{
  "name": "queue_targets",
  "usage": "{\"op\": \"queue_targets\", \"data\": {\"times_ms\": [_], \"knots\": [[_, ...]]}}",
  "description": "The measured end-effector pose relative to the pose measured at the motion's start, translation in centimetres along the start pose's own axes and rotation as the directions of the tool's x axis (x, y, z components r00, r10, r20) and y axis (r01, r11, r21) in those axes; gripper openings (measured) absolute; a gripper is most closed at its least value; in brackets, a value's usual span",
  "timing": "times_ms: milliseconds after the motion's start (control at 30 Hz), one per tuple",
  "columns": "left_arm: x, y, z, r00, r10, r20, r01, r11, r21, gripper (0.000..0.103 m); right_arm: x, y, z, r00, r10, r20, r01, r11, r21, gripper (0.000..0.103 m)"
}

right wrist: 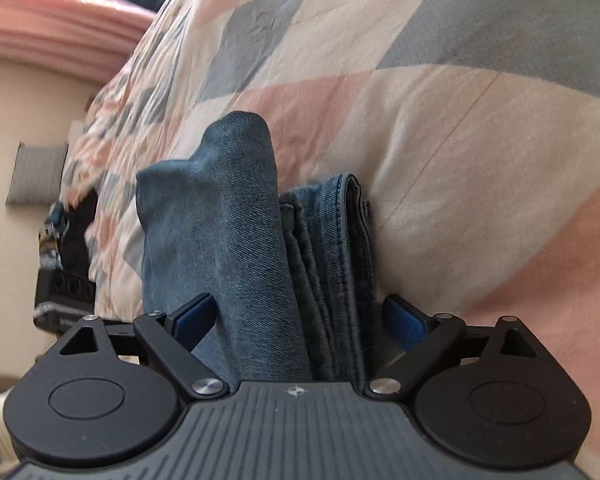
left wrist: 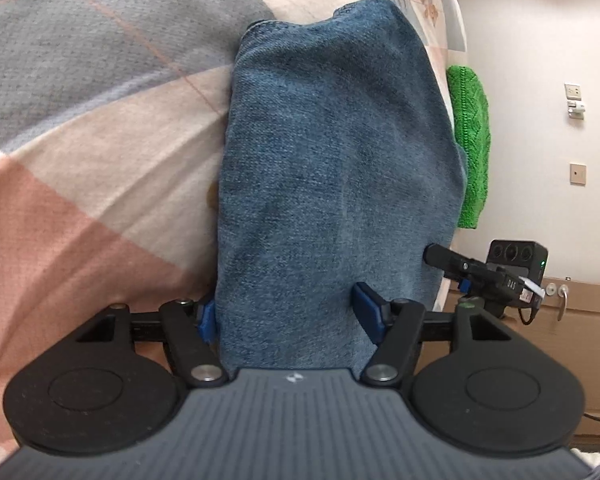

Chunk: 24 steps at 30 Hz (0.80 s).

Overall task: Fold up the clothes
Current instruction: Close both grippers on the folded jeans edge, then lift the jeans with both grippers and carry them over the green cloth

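A bed's checked quilt (left wrist: 80, 128) in pink, grey and cream fills the room beside a pale wall (left wrist: 540, 40). Folded jeans (left wrist: 332, 168) lie on it; the left gripper (left wrist: 290, 316) seemingly pinches them, and the right gripper (right wrist: 300, 320) straddles their stacked edges.

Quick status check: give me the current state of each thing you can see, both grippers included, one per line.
Jeans: folded into a thick bundle, lying on the bed.
Left gripper: jaws astride the bundle's end, pads against the denim.
Right gripper: jaws wide, folded layers between them; contact unclear.
Quilt: spread on the bed, lightly wrinkled.
Green knit: lying at the bed's edge, beyond the jeans.
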<state>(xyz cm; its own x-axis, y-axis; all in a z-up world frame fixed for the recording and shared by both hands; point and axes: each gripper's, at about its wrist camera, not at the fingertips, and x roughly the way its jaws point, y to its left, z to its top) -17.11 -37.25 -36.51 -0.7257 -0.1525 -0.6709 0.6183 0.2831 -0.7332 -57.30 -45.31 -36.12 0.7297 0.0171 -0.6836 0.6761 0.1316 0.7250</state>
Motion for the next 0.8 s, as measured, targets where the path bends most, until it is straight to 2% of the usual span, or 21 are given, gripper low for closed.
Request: {"op": "queue_targets", "data": {"times_ms": [100,200,300,400,433,500,567,633,733,800], "knots": [[0.1,-1.0,0.1,0.998,0.055,0.022,-0.055,0.998,0.008,0.061,1.1,-0.9,-0.8,0.998,0.062,0.011,-0.062,0.998,0.033,0.072],[-0.7,-2.8,-0.4,0.992,0.116,0.045,-0.118,0.992,0.043,0.053,1.5,-1.2,-1.8,0.994,0.096,0.056,-0.1,0.991,0.088,0.059],[-1.7,-6.4,-0.6,0.984,0.165,0.071,-0.173,0.975,0.14,0.049,-0.3,-1.1,-2.8,0.99,0.11,0.083,-0.12,0.984,0.132,0.043],[-1.6,-9.4,-0.1,0.984,0.149,0.099,-0.169,0.954,0.246,0.05,-3.2,-1.3,-4.4,0.98,0.131,0.148,-0.156,0.973,0.169,0.041],[-0.4,-9.7,0.3,0.983,0.161,0.092,-0.18,0.949,0.259,0.05,-4.1,-1.7,-5.2,0.973,0.143,0.18,-0.176,0.967,0.186,0.041],[2.5,-9.9,1.2,0.975,0.211,0.066,-0.221,0.935,0.278,0.05,-4.7,-3.2,-6.7,0.966,0.129,0.226,-0.182,0.954,0.237,0.044],[4.4,-9.7,2.1,0.962,0.267,0.052,-0.271,0.926,0.261,0.053,-3.6,-6.0,-8.0,0.963,0.109,0.245,-0.189,0.923,0.334,0.045],[4.0,-10.5,2.4,0.959,0.277,0.051,-0.28,0.92,0.275,0.048,-3.1,-7.1,-8.6,0.949,0.131,0.286,-0.234,0.901,0.365,0.043],[2.6,-13.1,2.5,0.958,0.278,0.064,-0.284,0.901,0.328,0.04,-4.0,-6.1,-8.7,0.945,0.125,0.302,-0.224,0.921,0.319,0.039],[1.5,-16.0,3.4,0.963,0.256,0.081,-0.266,0.875,0.405,0.04,-5.3,-5.5,-9.4,0.93,0.136,0.341,-0.252,0.912,0.322,0.038]]}}
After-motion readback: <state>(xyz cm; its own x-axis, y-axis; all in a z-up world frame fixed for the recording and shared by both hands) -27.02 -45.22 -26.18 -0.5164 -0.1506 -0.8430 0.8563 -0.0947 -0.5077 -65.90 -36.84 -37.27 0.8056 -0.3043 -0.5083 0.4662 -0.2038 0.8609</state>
